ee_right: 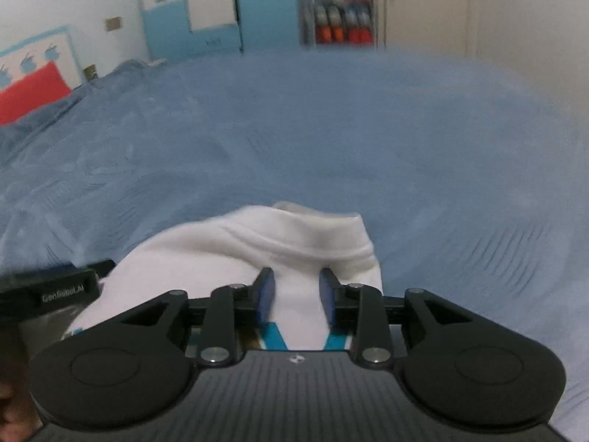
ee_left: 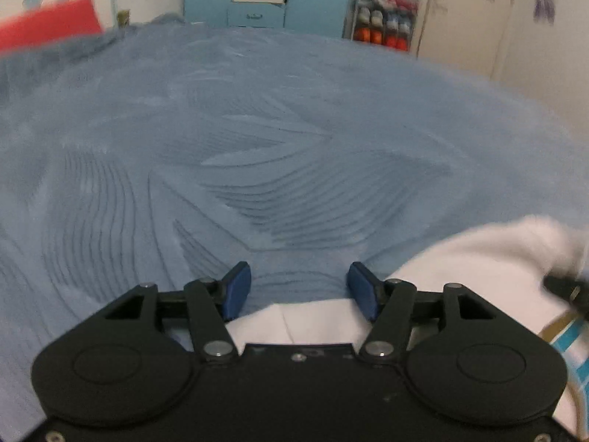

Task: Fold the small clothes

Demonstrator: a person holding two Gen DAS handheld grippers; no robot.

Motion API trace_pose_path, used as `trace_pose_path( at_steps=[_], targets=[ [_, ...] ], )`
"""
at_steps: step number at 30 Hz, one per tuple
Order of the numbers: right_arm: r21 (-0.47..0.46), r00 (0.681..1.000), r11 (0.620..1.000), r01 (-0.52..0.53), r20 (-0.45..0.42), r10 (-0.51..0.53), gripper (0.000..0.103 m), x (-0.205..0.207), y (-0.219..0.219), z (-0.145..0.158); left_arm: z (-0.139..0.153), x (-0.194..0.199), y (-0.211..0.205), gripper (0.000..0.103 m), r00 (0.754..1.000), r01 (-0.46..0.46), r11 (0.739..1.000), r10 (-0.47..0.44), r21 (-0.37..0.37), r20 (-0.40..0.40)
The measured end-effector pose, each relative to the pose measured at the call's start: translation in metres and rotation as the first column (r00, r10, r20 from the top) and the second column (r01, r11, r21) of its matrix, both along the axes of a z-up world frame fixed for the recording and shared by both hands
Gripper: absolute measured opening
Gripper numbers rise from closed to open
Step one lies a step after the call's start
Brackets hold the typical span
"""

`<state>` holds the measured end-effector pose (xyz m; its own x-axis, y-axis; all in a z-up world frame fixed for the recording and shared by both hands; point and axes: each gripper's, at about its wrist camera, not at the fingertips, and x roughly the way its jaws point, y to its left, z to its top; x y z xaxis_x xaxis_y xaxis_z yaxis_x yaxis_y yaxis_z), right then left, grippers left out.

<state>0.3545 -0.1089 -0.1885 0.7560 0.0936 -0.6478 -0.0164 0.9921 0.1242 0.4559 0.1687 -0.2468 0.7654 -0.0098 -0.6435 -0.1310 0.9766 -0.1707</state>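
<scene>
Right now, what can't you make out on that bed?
- Garment: near part hidden under the right gripper body; type unclear.
- Same garment in the left view, cut off by the right edge.
- Shelf: contents blurred and too small.
- Red thing: smeared, cut by the left edge.

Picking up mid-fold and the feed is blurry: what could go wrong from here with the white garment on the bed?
1. The left gripper is open with only an edge of the garment beneath it; closing now may pinch the blue blanket too.
2. The right gripper straddles the cloth with a gap either side, so the fold could slip.
</scene>
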Motion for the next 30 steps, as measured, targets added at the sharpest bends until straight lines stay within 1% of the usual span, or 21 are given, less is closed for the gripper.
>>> trace_pose_path(
  at_steps=[2,3,5,7,8,9,10,12,13,15,17,18,19,20,21,22,23,25,27,29,30],
  targets=[
    [0.038,1.000,0.999,0.003,-0.002,-0.002,0.034,0.000,-0.006,-0.001,0.000,0.002,0.007,0.062,1.000,-0.006,0.999,0.006,-0.033,0.005],
    [0.045,1.000,0.999,0.003,-0.002,-0.003,0.034,0.000,-0.007,-0.001,-0.001,0.005,0.006,0.062,1.000,-0.006,1.000,0.006,-0.031,0.004],
    [0.022,1.000,1.000,0.000,-0.004,0.000,0.034,-0.001,-0.003,-0.001,0.002,0.008,0.001,0.061,1.000,-0.001,1.000,0.001,0.009,-0.004],
    [-0.009,1.000,1.000,-0.006,-0.002,0.006,0.035,-0.001,0.003,0.004,0.013,-0.006,-0.007,0.061,1.000,-0.001,0.998,0.001,0.057,-0.005],
    [-0.015,1.000,1.000,-0.006,0.001,0.006,0.035,-0.002,0.003,0.008,0.022,-0.011,-0.008,0.061,1.000,-0.005,0.997,0.004,0.082,0.013],
    [-0.014,1.000,1.000,-0.006,0.009,0.006,0.035,-0.006,0.002,0.013,0.034,-0.031,-0.015,0.061,0.999,-0.003,0.995,-0.001,0.097,0.037],
    [-0.007,1.000,1.000,-0.008,0.023,0.008,0.035,-0.010,0.000,0.019,0.046,-0.040,-0.017,0.061,0.998,0.004,0.994,-0.011,0.106,0.058],
    [0.006,0.999,1.000,-0.008,0.039,0.007,0.035,-0.020,-0.003,0.034,0.064,-0.058,-0.019,0.061,0.997,0.008,0.995,-0.016,0.100,0.080],
    [0.007,0.999,1.000,-0.007,0.041,0.006,0.035,-0.023,-0.003,0.039,0.072,-0.071,-0.020,0.061,0.996,0.013,0.996,-0.020,0.083,0.092],
    [0.012,0.998,1.000,-0.020,0.057,0.019,0.035,-0.036,-0.003,0.048,0.081,-0.091,-0.024,0.061,0.993,0.034,0.997,-0.041,0.062,0.109],
    [0.008,0.997,0.999,-0.032,0.075,0.031,0.036,-0.048,-0.002,0.048,0.077,-0.104,-0.029,0.062,0.990,0.057,0.997,-0.063,0.053,0.123],
    [-0.006,0.996,0.999,-0.040,0.082,0.041,0.038,-0.053,0.000,0.042,0.067,-0.107,-0.031,0.062,0.990,0.066,0.996,-0.072,0.055,0.121],
    [-0.034,0.996,0.998,-0.045,0.081,0.048,0.041,-0.054,0.002,0.034,0.054,-0.105,-0.033,0.062,0.994,0.066,0.996,-0.071,0.064,0.086],
    [-0.070,0.996,0.996,-0.052,0.070,0.057,0.042,-0.051,0.005,0.021,0.039,-0.099,-0.035,0.064,0.997,0.073,0.994,-0.076,0.077,0.032],
    [-0.108,0.996,0.993,-0.049,0.071,0.057,0.042,-0.048,0.009,0.006,0.022,-0.095,-0.035,0.065,0.996,0.091,0.994,-0.092,0.068,0.015],
    [-0.129,0.995,0.991,-0.042,0.089,0.054,0.042,-0.047,0.010,-0.003,0.010,-0.095,-0.033,0.068,0.995,0.078,0.995,-0.082,0.057,0.056],
    [-0.128,0.994,0.991,-0.039,0.096,0.051,0.042,-0.046,0.011,-0.005,0.007,-0.093,-0.032,0.069,0.996,0.066,0.996,-0.070,0.057,0.063],
    [-0.126,0.995,0.991,-0.036,0.083,0.047,0.042,-0.042,0.011,-0.001,0.011,-0.090,-0.035,0.069,0.996,0.076,0.994,-0.080,0.084,0.046],
    [-0.123,0.996,0.992,-0.037,0.080,0.047,0.042,-0.042,0.011,0.001,0.017,-0.092,-0.036,0.069,0.996,0.077,0.993,-0.080,0.089,0.033],
    [-0.145,0.996,0.988,-0.049,0.072,0.060,0.042,-0.046,0.014,0.010,0.031,-0.096,-0.039,0.067,0.997,0.080,0.991,-0.081,0.105,0.011],
    [-0.154,0.995,0.986,-0.057,0.075,0.070,0.042,-0.050,0.016,0.018,0.043,-0.103,-0.038,0.067,0.997,0.072,0.992,-0.075,0.108,0.021]
  ],
)
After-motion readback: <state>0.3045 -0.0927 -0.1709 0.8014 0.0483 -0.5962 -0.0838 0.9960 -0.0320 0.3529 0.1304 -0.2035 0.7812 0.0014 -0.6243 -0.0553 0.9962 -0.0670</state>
